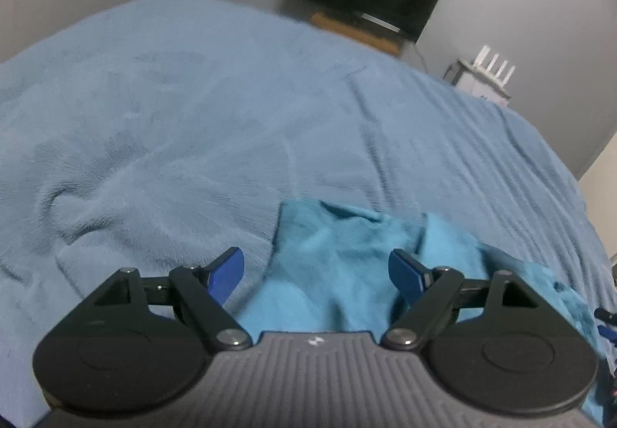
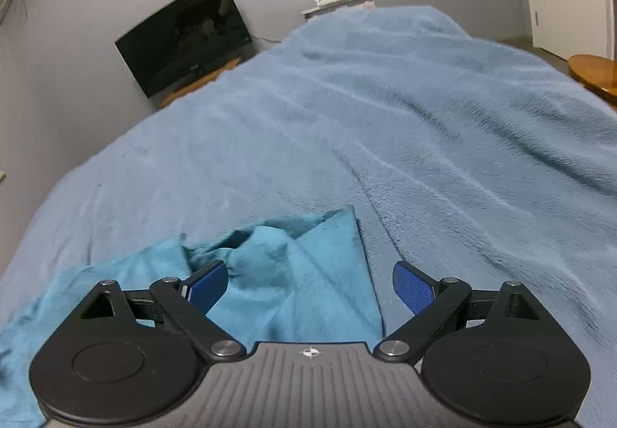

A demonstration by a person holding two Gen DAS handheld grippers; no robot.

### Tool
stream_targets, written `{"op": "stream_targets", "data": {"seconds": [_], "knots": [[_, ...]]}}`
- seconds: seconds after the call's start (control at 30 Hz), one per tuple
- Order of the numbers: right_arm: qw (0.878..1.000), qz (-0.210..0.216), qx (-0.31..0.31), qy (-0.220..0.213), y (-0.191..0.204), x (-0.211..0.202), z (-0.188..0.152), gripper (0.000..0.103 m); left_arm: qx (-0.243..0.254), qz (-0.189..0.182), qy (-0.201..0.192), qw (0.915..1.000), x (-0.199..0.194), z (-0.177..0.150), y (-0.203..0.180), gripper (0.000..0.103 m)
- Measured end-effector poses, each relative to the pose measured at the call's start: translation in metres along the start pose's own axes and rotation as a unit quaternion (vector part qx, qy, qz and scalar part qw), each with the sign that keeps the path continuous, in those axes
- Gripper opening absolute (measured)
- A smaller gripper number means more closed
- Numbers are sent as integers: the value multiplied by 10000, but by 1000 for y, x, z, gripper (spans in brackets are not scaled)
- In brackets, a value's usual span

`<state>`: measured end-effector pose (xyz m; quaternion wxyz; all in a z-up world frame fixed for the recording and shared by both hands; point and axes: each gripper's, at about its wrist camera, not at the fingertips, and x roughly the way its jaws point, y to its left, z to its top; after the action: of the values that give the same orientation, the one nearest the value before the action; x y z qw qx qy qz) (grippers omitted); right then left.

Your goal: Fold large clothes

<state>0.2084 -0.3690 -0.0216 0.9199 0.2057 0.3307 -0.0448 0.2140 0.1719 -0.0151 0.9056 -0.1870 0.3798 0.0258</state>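
My left tool (image 1: 316, 273) and right tool (image 2: 310, 283), both released, hover over the crumpled teal garment (image 1: 335, 273) on the bed (image 1: 193, 119); folding remains unfinished.

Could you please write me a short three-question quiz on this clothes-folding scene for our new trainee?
1. True or false: the left gripper is clamped on the teal garment.
2. What covers the bed? A) blue blanket B) white sheet C) red quilt
3. In the right wrist view, which edge of the garment lies between the right gripper's fingers?

Key:
1. False; its fingers stand open, the garment beyond them.
2. A, the blue blanket.
3. Its right edge.
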Motion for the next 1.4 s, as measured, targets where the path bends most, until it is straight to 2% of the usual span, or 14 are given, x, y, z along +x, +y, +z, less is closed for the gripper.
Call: {"op": "stream_targets", "data": {"seconds": [0.17,0.4,0.47,0.57,0.67,0.73,0.77,0.8,0.83,0.9,1.0,1.1,1.27,1.4], "knots": [[9997,-24,-93,210,-3,36,1,93,-56,-118,415,9991,50,21,13,81],[9975,97,-574,390,3,71,3,93,623,-242,839,9942,106,24,4,82],[9965,246,-640,471,3,80,3,93,693,-330,848,9934,116,20,4,89],[9942,448,-773,596,5,88,2,95,558,-504,855,9935,127,16,16,94],[9918,610,-867,710,4,94,1,96,276,-756,840,9932,132,11,30,94],[9911,743,-812,747,2,97,1,94,327,-797,791,9931,131,6,29,80],[9908,797,-798,751,2,97,1,87,353,-916,790,9920,130,3,26,56],[9905,815,-820,745,2,97,0,80,358,-966,769,9917,128,2,23,43],[9898,831,-900,731,5,95,0,74,427,-974,696,9919,124,-1,19,36],[9880,920,-1037,677,9,90,1,42,590,-935,566,9923,116,-6,11,15],[9854,1034,-1258,498,20,77,4,23,761,-981,217,9920,96,-9,4,7],[9815,981,-1640,105,37,65,5,16,909,-1010,-154,9906,79,-6,-3,5],[9705,916,-2025,-937,63,38,19,12,1228,-900,-800,9851,64,18,-29,4],[9530,683,-2201,-1967,73,22,27,12,1534,-917,-1594,9709,65,45,-69,4]]}}
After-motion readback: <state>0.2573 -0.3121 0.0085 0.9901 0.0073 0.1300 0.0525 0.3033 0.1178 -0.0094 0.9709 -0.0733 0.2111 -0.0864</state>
